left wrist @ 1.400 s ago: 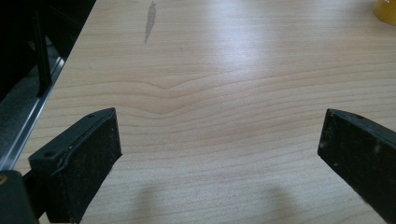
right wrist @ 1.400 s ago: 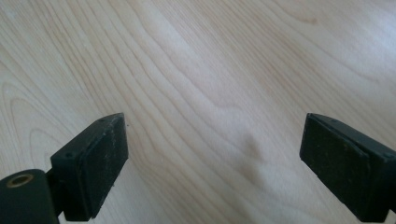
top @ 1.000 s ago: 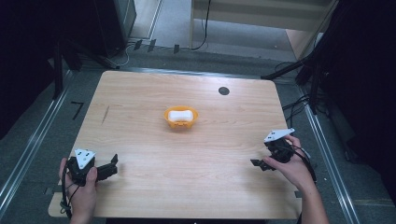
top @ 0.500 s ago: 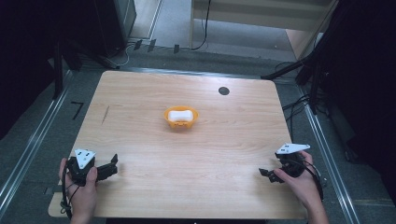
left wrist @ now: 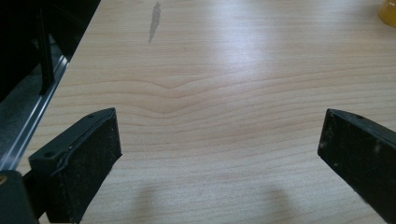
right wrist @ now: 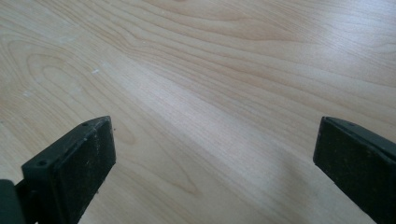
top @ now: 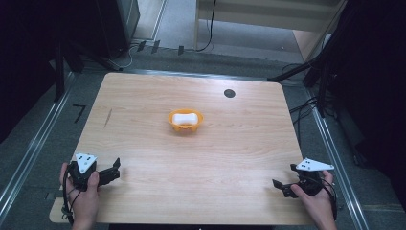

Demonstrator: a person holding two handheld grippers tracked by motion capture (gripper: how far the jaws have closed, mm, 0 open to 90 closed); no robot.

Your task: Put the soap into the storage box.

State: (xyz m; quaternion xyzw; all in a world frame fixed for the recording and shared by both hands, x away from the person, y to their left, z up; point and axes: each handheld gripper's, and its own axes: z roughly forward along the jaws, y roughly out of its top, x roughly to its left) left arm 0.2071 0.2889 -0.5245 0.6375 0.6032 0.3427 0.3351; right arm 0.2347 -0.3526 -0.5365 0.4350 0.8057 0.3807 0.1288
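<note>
At the near edge of the pale wooden worktop (top: 143,115), a person's two hands come in from below, each holding a claw. The left claw (top: 114,168) sits at the near left corner, held in the left hand (top: 82,191), with its grey three-cornered plate on top and its black jaws pointing toward the middle of the worktop. In the left gripper view its jaws stand wide apart, with nothing between them but bare wood grain, low over the surface where they cast soft shadows. The right claw (top: 280,188) sits at the near right corner, gripped by the right hand (top: 313,199), its grey plate also uppermost and its jaws pointing left across the worktop. In the right gripper view these jaws too are spread wide and hold nothing, with only streaked wood between them. The two claws are well apart from each other, at opposite corners. Farther off, near the middle of the worktop, stands a small orange bowl (top: 186,127) with a white object (top: 185,118) lying in it; what the white object is cannot be told. The bowl's edge shows at the top right corner of the left gripper view. A faint dark streak (top: 108,117) marks the wood to the left, and beyond the bowl a small dark round spot (top: 229,93) lies near the far edge. Past the worktop lie a grey floor and cables.
</note>
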